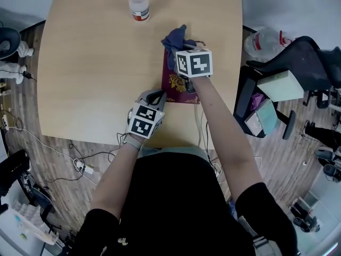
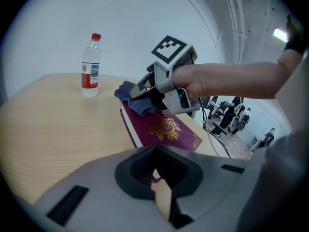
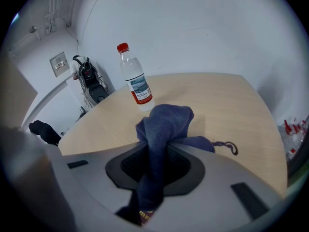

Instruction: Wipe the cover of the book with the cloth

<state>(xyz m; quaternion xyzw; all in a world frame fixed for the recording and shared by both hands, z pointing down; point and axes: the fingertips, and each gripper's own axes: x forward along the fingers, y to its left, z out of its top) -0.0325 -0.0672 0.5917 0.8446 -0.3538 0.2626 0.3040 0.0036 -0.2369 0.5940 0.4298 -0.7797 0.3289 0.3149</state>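
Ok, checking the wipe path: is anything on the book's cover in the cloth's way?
Nothing visible: the cloth, clamped in the right tool, rests on the book; its remaining cover looks bare.

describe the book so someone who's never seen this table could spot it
On the pale wooden table, look near the edge on the person's right, where the right claw grips a dark blue cloth. The book lies flat under that cloth, closed. It is the only maroon thing there, with a gold crest on its cover, unlike the clear red-capped bottle standing farther back.
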